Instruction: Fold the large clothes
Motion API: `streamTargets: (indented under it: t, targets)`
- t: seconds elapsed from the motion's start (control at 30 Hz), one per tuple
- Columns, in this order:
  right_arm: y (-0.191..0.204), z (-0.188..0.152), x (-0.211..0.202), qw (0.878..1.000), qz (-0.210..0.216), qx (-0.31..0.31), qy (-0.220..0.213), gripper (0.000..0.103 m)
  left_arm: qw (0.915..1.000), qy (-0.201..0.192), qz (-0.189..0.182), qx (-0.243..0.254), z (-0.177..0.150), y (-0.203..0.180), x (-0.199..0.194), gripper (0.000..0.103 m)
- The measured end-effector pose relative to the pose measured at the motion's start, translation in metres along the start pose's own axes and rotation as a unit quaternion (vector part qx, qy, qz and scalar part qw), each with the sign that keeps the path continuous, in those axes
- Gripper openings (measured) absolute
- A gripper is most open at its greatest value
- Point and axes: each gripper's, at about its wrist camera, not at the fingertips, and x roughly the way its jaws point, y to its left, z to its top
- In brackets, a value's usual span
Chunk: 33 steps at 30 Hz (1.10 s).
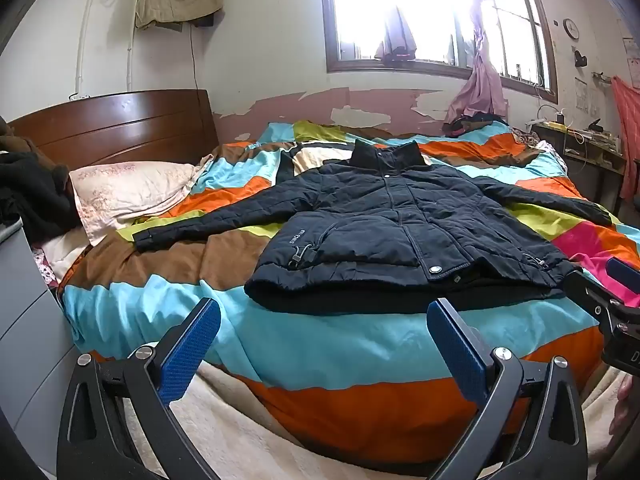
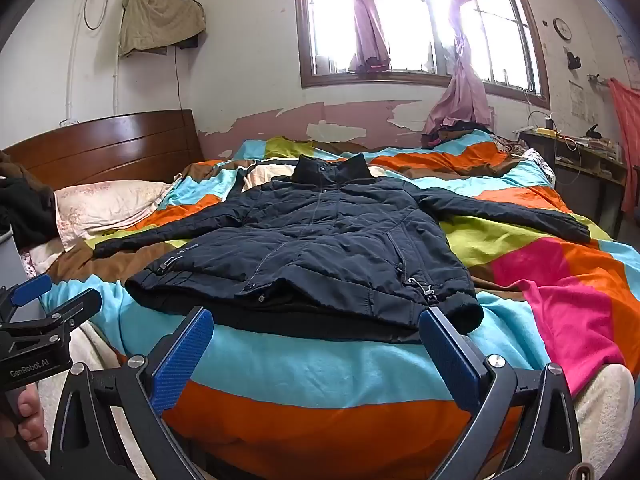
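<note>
A dark navy padded jacket (image 1: 384,224) lies flat and front-up on the bed, zipped, collar toward the far wall, both sleeves spread out sideways. Its hem hangs near the bed's front edge. In the right wrist view the same jacket (image 2: 320,244) fills the middle. My left gripper (image 1: 322,312) stands open just short of the hem, left of its middle, with nothing between its blue pads. My right gripper (image 2: 316,320) is open too, in front of the hem's right half, touching nothing. Each gripper shows at the edge of the other's view.
The bed carries a bright striped quilt (image 1: 132,304) in orange, turquoise, brown and pink. A pale pillow (image 1: 128,192) lies at the left by the wooden headboard (image 1: 116,128). Dark clothes (image 1: 28,196) are piled far left. A cluttered desk (image 1: 580,148) stands right, under the window.
</note>
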Motion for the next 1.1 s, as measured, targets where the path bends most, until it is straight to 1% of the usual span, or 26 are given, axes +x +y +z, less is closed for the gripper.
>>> streamTargets:
  t: [0.23,0.37,0.53,1.1]
  targets:
    - [-0.001,0.0009,-0.0002,1.0,0.0,0.0,0.0,0.103,1.0,0.001,-0.001,-0.002,0.0002,0.0002,0.0004,0.101]
    - [-0.0002,0.0006,-0.0004,1.0,-0.001,0.0,0.0,0.103,0.9999,0.008,-0.008,-0.007,0.0005,0.0032,0.0006,0.101]
    - [-0.0005,0.0008,-0.0004,1.0,0.0,-0.001,-0.001,0.103,0.9998,0.015,-0.005,-0.008,0.0014,0.0042,0.0061,0.101]
    - [-0.0014,0.002,0.0001,1.0,0.0,0.0,0.0,0.103,0.9997,0.016,-0.013,-0.014,0.0012,0.0039,0.0049,0.101]
